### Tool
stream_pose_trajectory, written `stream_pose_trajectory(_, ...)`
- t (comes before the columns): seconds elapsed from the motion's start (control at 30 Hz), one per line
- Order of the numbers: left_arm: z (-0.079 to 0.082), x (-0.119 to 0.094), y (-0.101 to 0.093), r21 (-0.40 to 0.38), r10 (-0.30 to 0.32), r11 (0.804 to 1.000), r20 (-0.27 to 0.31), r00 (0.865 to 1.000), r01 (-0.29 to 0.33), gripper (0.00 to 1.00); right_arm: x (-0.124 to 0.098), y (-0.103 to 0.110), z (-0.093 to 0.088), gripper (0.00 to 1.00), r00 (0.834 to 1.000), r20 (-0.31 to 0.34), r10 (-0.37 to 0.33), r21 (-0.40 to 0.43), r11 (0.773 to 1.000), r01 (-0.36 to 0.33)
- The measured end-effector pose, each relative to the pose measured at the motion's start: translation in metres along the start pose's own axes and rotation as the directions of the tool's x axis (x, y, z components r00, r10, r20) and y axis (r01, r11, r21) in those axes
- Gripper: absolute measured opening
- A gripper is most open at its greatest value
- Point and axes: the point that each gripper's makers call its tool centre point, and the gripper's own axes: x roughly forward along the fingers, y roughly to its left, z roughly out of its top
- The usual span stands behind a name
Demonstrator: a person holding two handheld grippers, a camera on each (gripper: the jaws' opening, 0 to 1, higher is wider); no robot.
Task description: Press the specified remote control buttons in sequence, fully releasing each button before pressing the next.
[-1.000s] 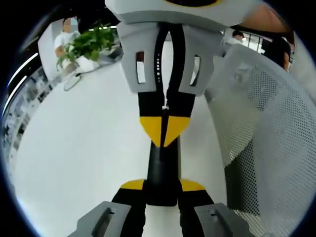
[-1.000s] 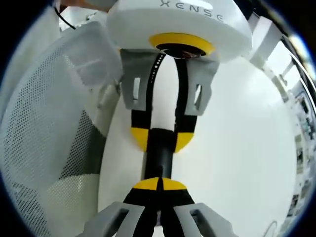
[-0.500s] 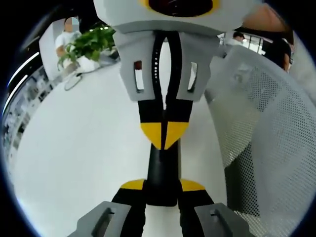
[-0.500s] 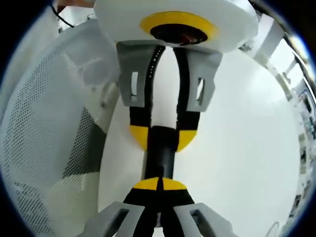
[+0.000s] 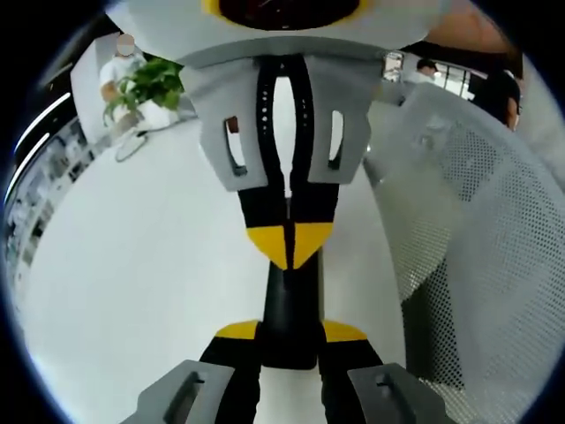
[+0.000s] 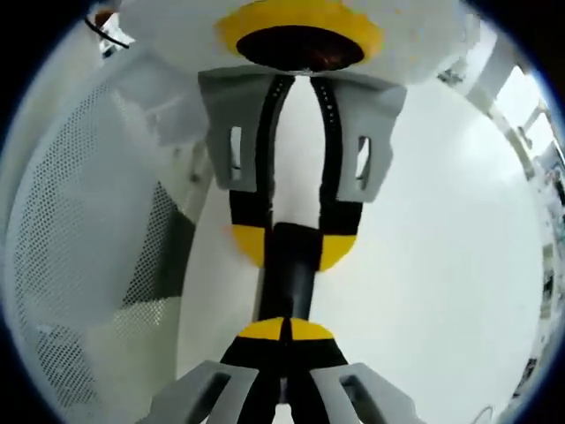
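White laminate tabletop [image 5: 132,265] spread broad and bare under everything, giving the work a plain, level ground. Beside it stood a white perforated mesh chair [image 5: 481,230], close against the table edge and out of the way of the hands, and far off at the back a green leafy potted plant [image 5: 146,84] sat well apart from the job. The left gripper [image 5: 290,334], grey-bodied with black jaws and yellow tips, was clamped on the slim black bar-shaped remote control [image 5: 289,296], one tip on each long side, which I judged was meant to steady it and keep it from sliding under a push. Facing it came the right gripper [image 6: 284,329], of the same make, its jaws drawn fully together so the two yellow tips made one blunt point, a sensible shape for poking a single key. That point lay on the remote's upper face, between the left gripper's tips and its own body; whether it bore down or merely rested could not be told. The buttons themselves were too dark to make out.
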Motion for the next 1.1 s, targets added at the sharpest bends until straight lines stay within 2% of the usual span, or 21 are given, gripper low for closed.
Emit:
stream_pose_trajectory(0.17, 0.002, -0.001, -0.001, -0.002, 0.004, 1.000, 0.004, 1.000, -0.004, 0.23, -0.002, -0.001, -0.002, 0.00, 1.000, 0.030, 0.002, 0.049, 0.999, -0.003)
stream_pose_trajectory(0.33, 0.000, 0.000, 0.001, 0.001, 0.008, 1.000, 0.005, 1.000, -0.008, 0.23, -0.003, 0.001, 0.000, 0.00, 0.999, 0.031, -0.009, 0.036, 0.999, 0.008)
stream_pose_trajectory(0.6, 0.000, 0.000, 0.001, -0.001, 0.013, 1.000, 0.010, 1.000, -0.013, 0.23, -0.007, -0.001, -0.003, 0.00, 0.998, 0.057, -0.017, 0.058, 0.998, 0.014)
stream_pose_trajectory(0.7, 0.003, -0.002, -0.002, -0.001, 0.014, 1.000, 0.011, 1.000, -0.014, 0.23, -0.013, -0.003, 0.004, 0.00, 0.995, 0.092, -0.026, 0.072, 0.997, 0.019)
stream_pose_trajectory(0.93, -0.001, 0.001, 0.002, 0.000, 0.011, 1.000, 0.009, 1.000, -0.011, 0.23, -0.014, -0.005, 0.014, 0.00, 0.992, 0.123, -0.023, 0.073, 0.997, 0.014)
stream_pose_trajectory(1.1, 0.000, -0.001, 0.000, -0.003, 0.011, 1.000, 0.014, 1.000, -0.011, 0.23, -0.004, -0.002, 0.017, 0.00, 0.994, 0.112, -0.007, 0.055, 0.998, 0.001)
